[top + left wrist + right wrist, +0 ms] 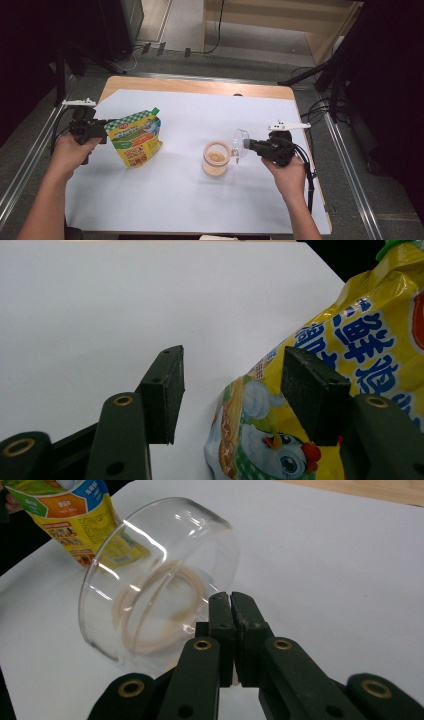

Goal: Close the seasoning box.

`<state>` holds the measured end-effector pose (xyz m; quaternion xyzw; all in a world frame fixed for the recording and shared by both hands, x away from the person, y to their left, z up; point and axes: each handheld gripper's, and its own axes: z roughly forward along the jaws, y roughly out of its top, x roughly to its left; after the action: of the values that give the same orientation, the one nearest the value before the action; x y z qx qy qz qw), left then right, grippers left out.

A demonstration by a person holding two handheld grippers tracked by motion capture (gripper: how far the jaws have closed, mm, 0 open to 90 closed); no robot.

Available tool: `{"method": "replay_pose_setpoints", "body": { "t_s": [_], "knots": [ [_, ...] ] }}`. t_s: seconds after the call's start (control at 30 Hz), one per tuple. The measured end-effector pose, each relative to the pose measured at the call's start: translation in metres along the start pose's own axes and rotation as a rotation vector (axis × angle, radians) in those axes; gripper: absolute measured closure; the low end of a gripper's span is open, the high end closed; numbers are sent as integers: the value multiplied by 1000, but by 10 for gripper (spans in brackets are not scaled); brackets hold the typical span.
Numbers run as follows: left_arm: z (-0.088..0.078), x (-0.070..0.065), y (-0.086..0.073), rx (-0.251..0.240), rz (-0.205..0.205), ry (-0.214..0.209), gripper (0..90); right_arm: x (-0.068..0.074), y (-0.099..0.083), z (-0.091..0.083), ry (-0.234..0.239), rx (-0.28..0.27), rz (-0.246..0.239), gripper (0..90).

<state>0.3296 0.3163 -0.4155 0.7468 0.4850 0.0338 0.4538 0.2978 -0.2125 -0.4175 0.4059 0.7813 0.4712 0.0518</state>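
Pinching the clear dome lid [155, 585] by its rim in your clenched right hand-held gripper [248, 145], you hold it tilted just beside the filled cup [216, 158] mid-desk, while your released left hand-held gripper [232, 385] straddles the yellow seasoning pouch [136, 137] near the left edge, seemingly steadying it.

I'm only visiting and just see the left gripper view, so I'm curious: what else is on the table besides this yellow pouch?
Observer: In the high view, an open clear cup with tan contents stands to the right of the pouch.
Operator: Does it have a lid?
Observer: Not on it. The right claw is shut on the rim of a clear dome lid, held tilted beside the cup.
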Motion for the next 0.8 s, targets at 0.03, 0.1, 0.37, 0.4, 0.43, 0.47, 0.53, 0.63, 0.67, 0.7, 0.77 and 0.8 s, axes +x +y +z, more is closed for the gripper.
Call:
{"method": "replay_pose_setpoints", "body": {
  "t_s": [0.03,0.1,0.37,0.4,0.43,0.47,0.53,0.63,0.67,0.7,0.77,0.8],
  "knots": [
    [0,0,0,2,0,0,437,0,0,0,2,0,-3,895],
    [1,0,0,4,0,0,436,2,1,0,5,-4,-4,895],
    [1,0,0,7,-3,-1,435,8,3,-2,20,-20,-14,893],
    [1,0,0,8,-3,-1,435,8,4,-2,20,-17,-17,892],
    [1,0,0,8,-4,0,434,9,4,-2,22,-20,-19,892],
    [1,0,0,8,-5,-1,434,10,4,-2,22,-20,-20,891],
    [1,1,0,8,-6,-1,434,11,5,-2,24,-21,-21,890],
    [1,1,0,8,-7,-2,434,14,7,-2,28,-25,-29,890],
    [1,1,0,8,-7,-2,434,15,7,-1,29,-27,-33,890],
    [1,1,0,8,-8,-3,433,16,7,-1,33,-25,-35,890],
    [1,1,0,9,-9,-3,433,18,8,0,37,-22,-37,890],
    [0,2,0,9,-9,-4,433,19,8,1,36,-21,-44,890]
  ]
}}
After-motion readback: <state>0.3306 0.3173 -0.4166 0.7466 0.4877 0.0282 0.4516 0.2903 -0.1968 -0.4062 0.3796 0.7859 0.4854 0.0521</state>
